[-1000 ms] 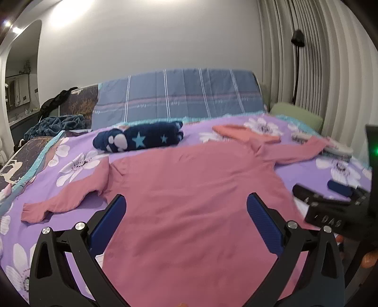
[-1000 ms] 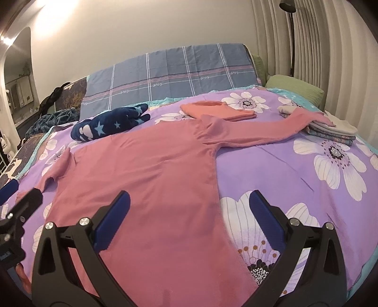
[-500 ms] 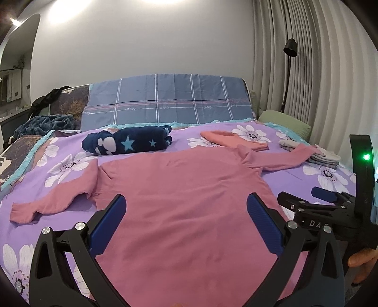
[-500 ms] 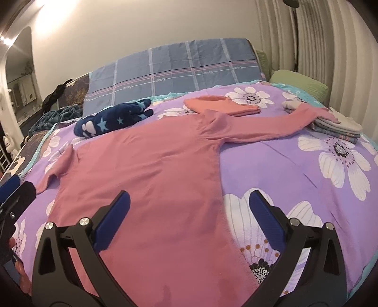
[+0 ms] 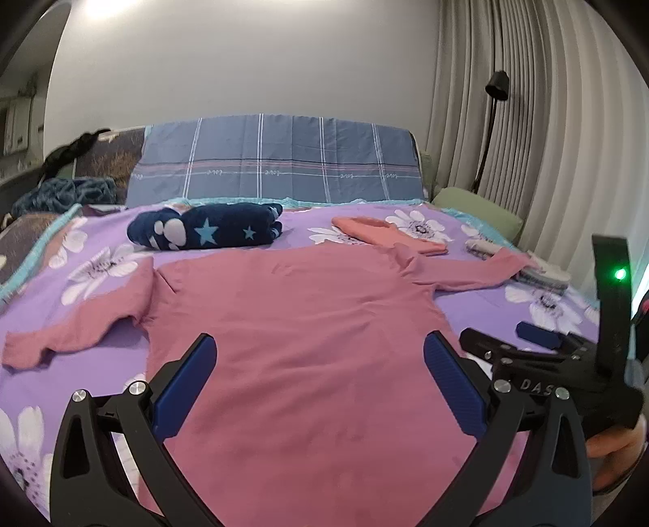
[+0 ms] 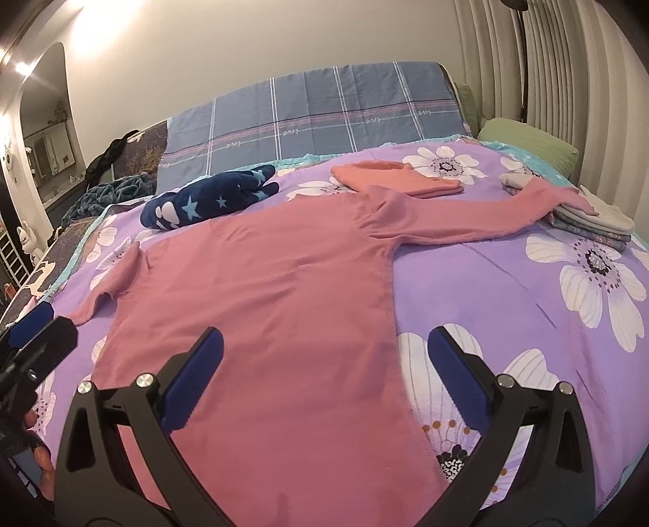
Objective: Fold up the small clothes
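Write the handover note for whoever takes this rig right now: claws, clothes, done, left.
Left claw: open, empty, above the lower part of the pink long-sleeved shirt.
Right claw: open, empty, over the shirt's right side edge.
Shirt lies flat and unfolded on the purple floral bedspread, both sleeves spread out; its right sleeve end rests on the stack of folded clothes.
Done: a folded orange garment and that stack lie beyond the shirt.
Left: fold the pink shirt, probably sleeves first.

Lighting: warm indoor, bright ceiling glare on wall (image 6: 101,28) upper left. Shadows soft. Focus fairly sharp. Fisheye bending, dark vignette at corners.
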`<state>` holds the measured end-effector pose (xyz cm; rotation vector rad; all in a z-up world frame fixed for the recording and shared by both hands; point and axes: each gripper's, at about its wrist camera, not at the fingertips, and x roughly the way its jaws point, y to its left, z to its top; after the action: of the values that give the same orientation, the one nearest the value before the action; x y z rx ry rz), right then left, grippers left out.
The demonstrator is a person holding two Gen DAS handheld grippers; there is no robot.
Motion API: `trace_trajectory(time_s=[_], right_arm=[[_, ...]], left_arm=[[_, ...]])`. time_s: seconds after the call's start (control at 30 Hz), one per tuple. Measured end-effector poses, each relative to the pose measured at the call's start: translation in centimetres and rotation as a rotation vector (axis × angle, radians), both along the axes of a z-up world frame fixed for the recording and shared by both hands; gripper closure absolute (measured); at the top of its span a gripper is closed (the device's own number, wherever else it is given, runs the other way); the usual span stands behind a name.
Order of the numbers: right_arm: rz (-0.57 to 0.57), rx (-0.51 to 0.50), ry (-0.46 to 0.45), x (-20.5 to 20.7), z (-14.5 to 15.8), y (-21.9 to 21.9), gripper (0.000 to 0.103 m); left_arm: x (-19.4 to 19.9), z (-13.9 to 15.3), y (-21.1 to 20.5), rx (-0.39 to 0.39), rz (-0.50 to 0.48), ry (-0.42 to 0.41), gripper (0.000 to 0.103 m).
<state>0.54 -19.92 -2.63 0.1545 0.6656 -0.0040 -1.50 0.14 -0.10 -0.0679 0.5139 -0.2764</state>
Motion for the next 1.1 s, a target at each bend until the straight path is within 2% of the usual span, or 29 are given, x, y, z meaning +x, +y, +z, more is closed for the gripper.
trace_trajectory(time_s=[0.13, 0.37, 0.53, 0.67, 0.8, 1.1], right_arm=[[-0.01, -0.006, 0.007, 0.0, 0.0, -0.2, 0.002], [-0.011, -0.005, 0.008, -0.1, 0.2, 0.2, 0.002], [-0.029, -0.094, -0.039, -0.5, 0.8, 1.5, 0.002], [-0.001, -0.074, -0.02, -0.3, 0.8, 1.9, 0.002], [0.018, -0.028, -0.018, -0.4, 0.5, 1.7, 0.002], [0.035, -0.049, -0.026, -0.2, 0.4, 2.5, 0.002]], left_arm=[[0.1, 0.0, 0.2, -0.034, 0.005, 0.006, 0.001], [0.0, -0.3, 0.1, -0.038, 0.018, 0.0, 0.001], [0.1, -0.7, 0.7, -0.078, 0.003, 0.0, 0.001], [0.1, -0.8, 1.1, -0.103, -0.01, -0.016, 0.001], [0.1, -0.8, 1.4, -0.081, 0.003, -0.032, 0.001], [0.8, -1.4, 3.5, -0.107, 0.045, -0.006, 0.001]])
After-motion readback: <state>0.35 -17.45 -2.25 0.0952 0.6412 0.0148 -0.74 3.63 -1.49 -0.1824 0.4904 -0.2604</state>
